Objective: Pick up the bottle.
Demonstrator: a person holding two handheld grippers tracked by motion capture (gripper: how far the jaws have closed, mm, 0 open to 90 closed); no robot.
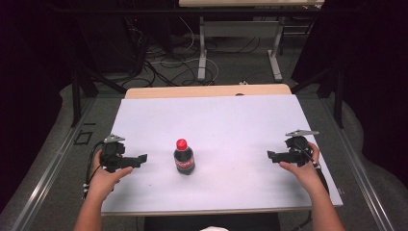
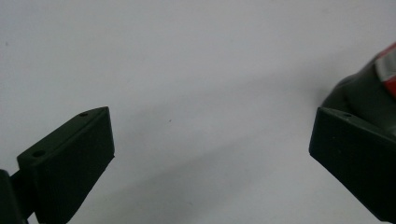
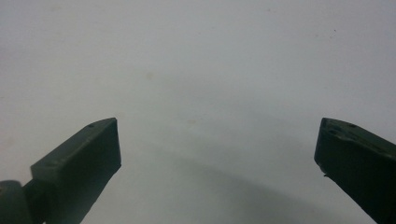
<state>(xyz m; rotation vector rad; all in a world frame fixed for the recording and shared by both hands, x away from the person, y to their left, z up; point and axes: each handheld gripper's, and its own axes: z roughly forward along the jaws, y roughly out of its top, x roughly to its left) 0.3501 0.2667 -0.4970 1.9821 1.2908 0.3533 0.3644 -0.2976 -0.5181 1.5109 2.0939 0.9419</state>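
A small dark soda bottle [image 1: 184, 157] with a red cap stands upright near the middle of the white table [image 1: 231, 120], a little toward the person's edge. The left gripper [image 1: 141, 158] rests low over the table to the bottle's left, pointing toward it and near it but apart from it; its jaws stand spread wide with nothing between them. In the left gripper view [image 2: 212, 140] a dark, red-marked shape at the right edge, behind one jaw, is probably the bottle [image 2: 373, 86], though it is blurred. The right gripper [image 1: 270, 155] sits well apart on the bottle's right, also aimed inward, its jaws likewise spread over bare white table [image 3: 196, 70].
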